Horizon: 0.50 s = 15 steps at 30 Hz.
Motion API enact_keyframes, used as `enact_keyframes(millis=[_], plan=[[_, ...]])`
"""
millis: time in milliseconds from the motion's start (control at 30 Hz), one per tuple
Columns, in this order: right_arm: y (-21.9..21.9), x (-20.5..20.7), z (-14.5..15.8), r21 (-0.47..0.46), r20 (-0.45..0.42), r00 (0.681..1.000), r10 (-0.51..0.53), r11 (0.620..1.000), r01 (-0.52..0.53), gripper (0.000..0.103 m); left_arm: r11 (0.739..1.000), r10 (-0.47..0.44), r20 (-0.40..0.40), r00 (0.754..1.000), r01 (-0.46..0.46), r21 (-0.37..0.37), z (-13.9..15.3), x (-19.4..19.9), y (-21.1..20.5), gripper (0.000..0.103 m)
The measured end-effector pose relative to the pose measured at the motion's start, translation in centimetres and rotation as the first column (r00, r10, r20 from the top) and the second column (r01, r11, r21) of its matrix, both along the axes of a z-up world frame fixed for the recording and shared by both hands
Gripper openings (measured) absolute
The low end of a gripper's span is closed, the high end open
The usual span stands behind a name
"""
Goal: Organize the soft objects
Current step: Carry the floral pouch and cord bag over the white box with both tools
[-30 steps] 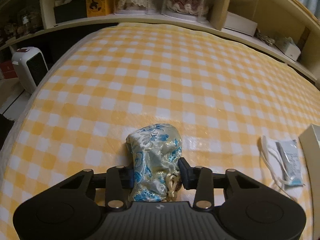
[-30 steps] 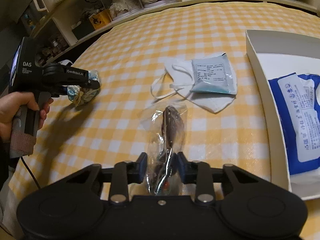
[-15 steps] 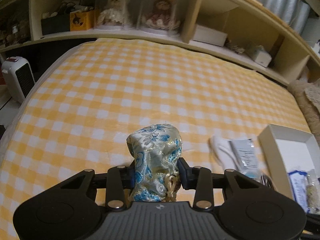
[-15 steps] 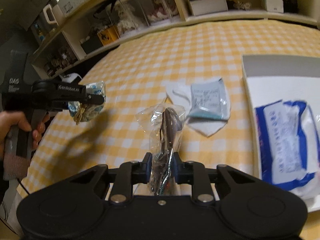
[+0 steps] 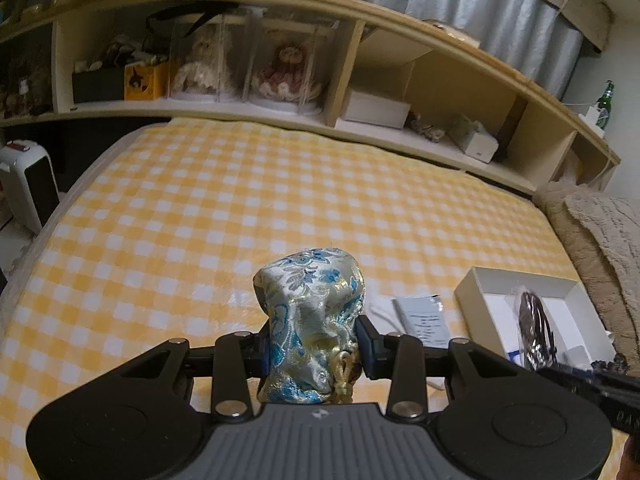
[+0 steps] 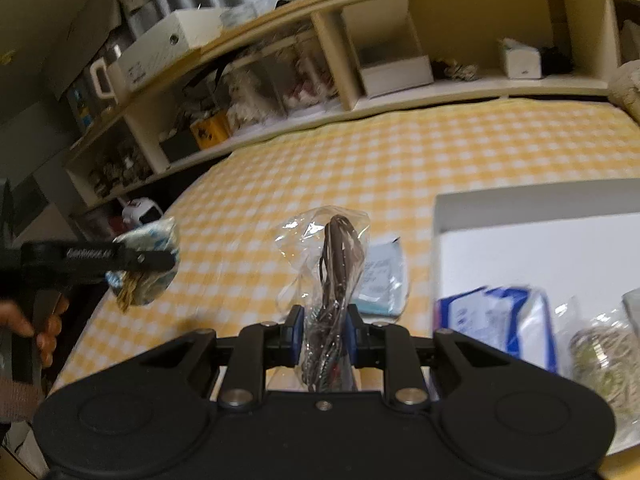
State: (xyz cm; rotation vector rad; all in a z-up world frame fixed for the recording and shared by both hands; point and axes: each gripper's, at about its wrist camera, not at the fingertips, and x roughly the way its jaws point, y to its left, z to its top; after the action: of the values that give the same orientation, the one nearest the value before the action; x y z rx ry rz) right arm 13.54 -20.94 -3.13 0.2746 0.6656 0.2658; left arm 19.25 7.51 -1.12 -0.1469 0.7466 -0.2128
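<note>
"DAS" on right claw (image 5: 532,354) body, rest illegible.

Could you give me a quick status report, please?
Left gripper shut on pouch, airborne. Right gripper shut on bag. Box ahead, nothing blocking.

Yellow-and-white checked bed cover (image 5: 248,208) is carrying everything. Lying on it just beyond the right fingers — a white face mask (image 6: 384,280) with a sealed packet on top. Right of the fingers — a white open box (image 6: 520,200) is sitting flat on the cover.
</note>
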Motion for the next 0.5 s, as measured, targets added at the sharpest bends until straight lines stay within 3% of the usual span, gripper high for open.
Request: enact_keyframes(millis=[267,500], plan=[[-2.0,-0.9,1.2,-0.002,0.04,0.999,-0.024,1.0,0.024,0.022,0.999,-0.034,0.05,0.998,0.034,0.009,1.3,-2.4,-2.1,0.04],[-3.6,-1.7,3.0,0.004,0.065,0.998,-0.02,1.0,0.019,0.022,0.995,-0.083,0.085,0.993,0.087,-0.043,2.9,-4.2,-4.4,0.04]])
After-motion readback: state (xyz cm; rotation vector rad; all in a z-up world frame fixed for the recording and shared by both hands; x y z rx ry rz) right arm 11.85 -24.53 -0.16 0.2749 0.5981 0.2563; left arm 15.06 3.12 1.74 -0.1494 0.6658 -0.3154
